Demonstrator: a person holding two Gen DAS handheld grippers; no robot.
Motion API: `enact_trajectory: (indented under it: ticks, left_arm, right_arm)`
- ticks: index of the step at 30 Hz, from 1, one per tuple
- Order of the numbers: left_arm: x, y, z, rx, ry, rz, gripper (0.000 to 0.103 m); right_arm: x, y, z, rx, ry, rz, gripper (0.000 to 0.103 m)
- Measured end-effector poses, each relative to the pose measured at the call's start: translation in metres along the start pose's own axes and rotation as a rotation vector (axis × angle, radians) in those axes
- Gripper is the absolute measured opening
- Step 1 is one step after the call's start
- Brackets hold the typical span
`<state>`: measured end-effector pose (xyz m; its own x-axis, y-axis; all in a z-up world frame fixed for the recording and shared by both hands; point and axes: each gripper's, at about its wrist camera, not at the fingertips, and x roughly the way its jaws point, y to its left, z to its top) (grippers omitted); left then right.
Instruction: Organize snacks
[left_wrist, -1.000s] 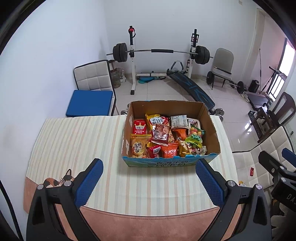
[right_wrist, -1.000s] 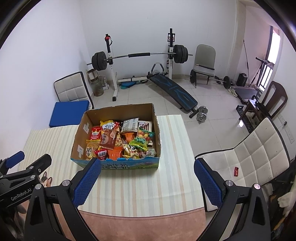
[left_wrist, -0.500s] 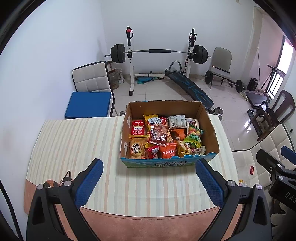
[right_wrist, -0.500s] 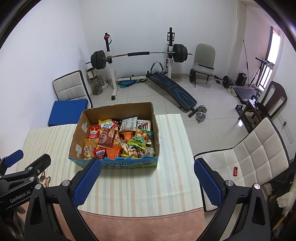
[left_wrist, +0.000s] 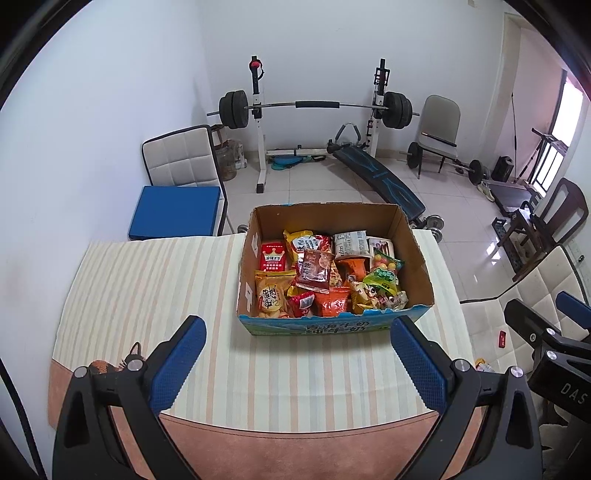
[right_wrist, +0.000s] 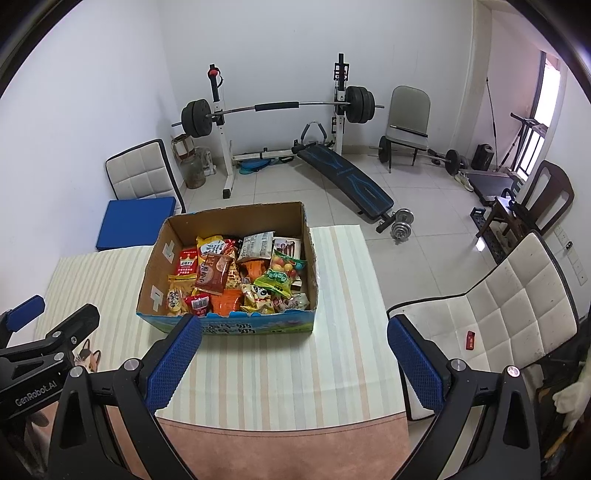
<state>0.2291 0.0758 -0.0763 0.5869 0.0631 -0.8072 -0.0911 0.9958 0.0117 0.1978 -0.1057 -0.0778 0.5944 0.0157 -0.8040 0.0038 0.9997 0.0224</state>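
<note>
Nearest, the left gripper (left_wrist: 297, 363) and right gripper (right_wrist: 293, 363) hover spread wide and empty above the striped tabletop (left_wrist: 147, 295). Straight ahead sits the open brown cardboard box (left_wrist: 419, 258) heaped with bright snack packets (left_wrist: 325, 273), slightly nearer the right gripper, which is aimed at its right corner.

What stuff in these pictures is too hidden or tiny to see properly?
- Snacks lower down in the cardboard box: both views, covered by the top packets.
- Small print on the red packet: too small in either view.
- Little red thing on the white chair: right wrist view, too small to identify.
- Brown patterned thing at the table's left edge: left wrist view, partly behind the left tongs.
</note>
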Motion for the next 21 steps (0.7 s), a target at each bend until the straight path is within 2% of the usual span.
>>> enact_trajectory:
  ticks: [21]
  left_arm:
    - [-0.0029, -0.0013, -0.0009, -0.001, -0.003, -0.002, 0.103]
  right_arm:
    - [-0.0031, -0.0044, -0.0025, 0.0, -0.007, -0.007, 0.103]
